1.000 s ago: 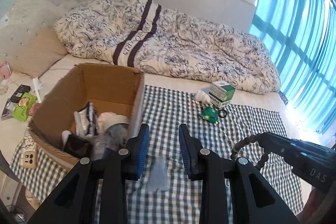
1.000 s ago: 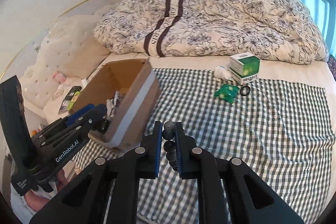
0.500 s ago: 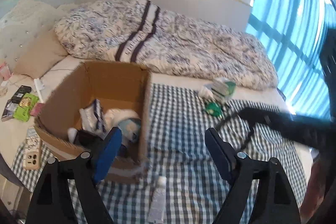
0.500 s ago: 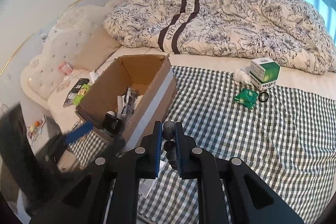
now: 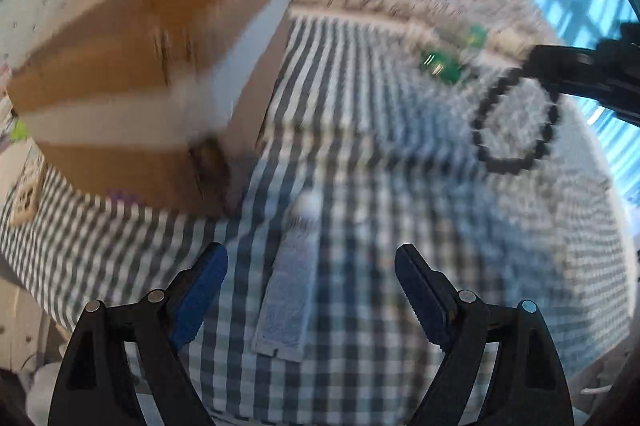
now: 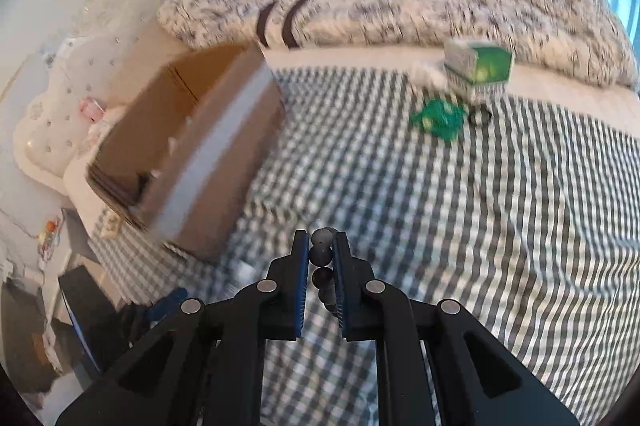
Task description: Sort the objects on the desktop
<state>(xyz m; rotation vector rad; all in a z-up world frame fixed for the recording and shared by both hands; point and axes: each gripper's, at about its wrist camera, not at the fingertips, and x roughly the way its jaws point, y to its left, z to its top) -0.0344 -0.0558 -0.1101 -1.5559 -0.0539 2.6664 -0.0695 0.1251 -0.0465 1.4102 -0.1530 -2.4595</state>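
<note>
1. Left wrist view, blurred: the left gripper point(image 5: 311, 290) is hovering with jaws wide apart over a tube point(image 5: 289, 292) lying on the checked cloth point(image 5: 400, 186), near the box point(image 5: 132, 74).
2. Right wrist view: the right gripper point(image 6: 321, 276) is clamping a bead string point(image 6: 321, 258), right of the box point(image 6: 192, 142).

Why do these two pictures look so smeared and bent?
Left wrist view: heavy motion blur smears the cardboard box and the checked cloth, while the open left gripper stays sharp; window glare at the upper right. Right wrist view: milder blur on the green box; the right gripper, shut on a bead bracelet, is crisp. Fisheye lenses curve both.
</note>
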